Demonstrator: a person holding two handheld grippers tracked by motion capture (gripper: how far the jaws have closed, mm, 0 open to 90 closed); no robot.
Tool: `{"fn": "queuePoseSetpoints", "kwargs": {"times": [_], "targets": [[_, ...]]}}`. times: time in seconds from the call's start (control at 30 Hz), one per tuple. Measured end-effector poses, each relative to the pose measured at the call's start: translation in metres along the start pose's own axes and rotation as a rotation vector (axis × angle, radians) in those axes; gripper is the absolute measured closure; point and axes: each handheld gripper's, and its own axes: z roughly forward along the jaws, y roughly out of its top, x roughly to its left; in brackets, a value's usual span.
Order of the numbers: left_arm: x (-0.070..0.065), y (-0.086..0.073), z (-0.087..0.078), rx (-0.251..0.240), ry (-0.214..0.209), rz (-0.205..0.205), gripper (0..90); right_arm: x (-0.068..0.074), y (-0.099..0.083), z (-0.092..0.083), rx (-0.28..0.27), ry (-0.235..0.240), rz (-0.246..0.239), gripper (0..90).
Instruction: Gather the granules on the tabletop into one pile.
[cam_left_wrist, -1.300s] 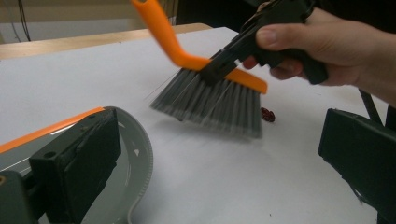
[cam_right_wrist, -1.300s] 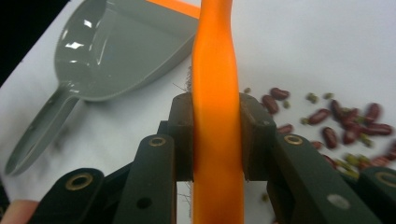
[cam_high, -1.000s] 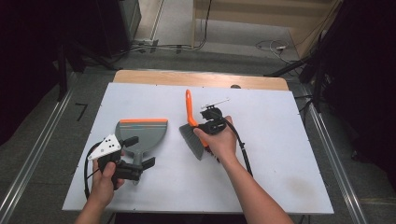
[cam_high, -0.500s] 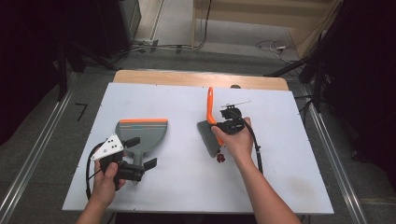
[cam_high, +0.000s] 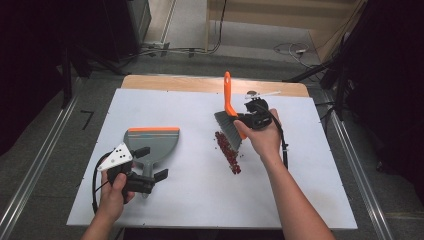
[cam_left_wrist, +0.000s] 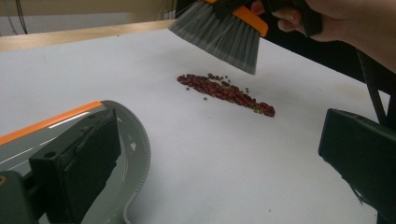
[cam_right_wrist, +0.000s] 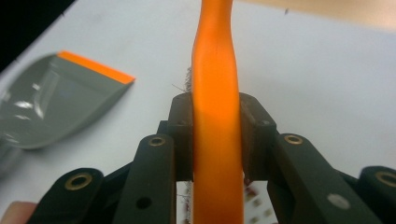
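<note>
Right gripper view is showing the right tool clamping its jaws on the orange handle of the brush, the handle running up between them. Seen from the high view, this right tool is holding the brush lifted and tilted, bristles pointing down toward the bench. A second ago the brush was sitting nearer the middle of the bench with no beans visible; now it is standing further to the person's right and a line of red beans is lying uncovered beside and below the bristles. That suggests the brush is being drawn back behind the pile, getting ready for a sweep toward the dustpan.

The left tool is staying at the near left of the bench by the handle of the grey dustpan. In the left gripper view its jaws are standing wide apart, one lying over the dustpan, the other well off to the side, gripping nothing. The beans are lying well apart from the dustpan's edge, with bare bench between them.

Counting: two tools, one brush, one dustpan, one elongated pile of beans, too many and too small to number, with a few strays around it.
</note>
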Motion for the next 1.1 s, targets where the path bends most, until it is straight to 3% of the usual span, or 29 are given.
{"fn": "queuePoseSetpoints", "kwargs": {"times": [0.17, 0.27, 0.33, 0.47, 0.53, 0.67, 0.73, 1.1], "targets": [[0.000, 0.000, 0.001, 0.004, 0.002, -0.001, 0.0, 0.000, 0.013, 0.020, 0.032, -0.096, -0.339, 68.7], [0.001, -0.001, 0.001, 0.005, 0.000, -0.004, 0.0, 0.002, 0.015, 0.036, 0.064, -0.104, -0.525, 68.7], [0.001, -0.002, 0.002, 0.009, 0.001, -0.002, 0.0, 0.004, 0.015, 0.046, 0.061, -0.109, -0.610, 68.7], [0.003, -0.003, 0.002, 0.010, 0.002, -0.008, 0.0, 0.008, 0.009, 0.065, 0.115, -0.112, -0.684, 68.7], [0.003, -0.003, 0.001, 0.009, 0.003, -0.009, 0.0, 0.009, 0.006, 0.069, 0.121, -0.089, -0.684, 68.8], [0.003, -0.003, 0.001, 0.010, 0.005, -0.006, 0.0, 0.016, 0.000, 0.065, 0.147, -0.040, -0.705, 69.1], [0.002, -0.002, 0.001, 0.011, 0.006, -0.004, 0.0, 0.019, -0.003, 0.062, 0.164, -0.017, -0.739, 69.1], [-0.001, -0.002, 0.003, 0.016, 0.001, 0.003, 0.0, 0.027, -0.027, 0.041, 0.176, 0.046, -0.781, 68.9]]}}
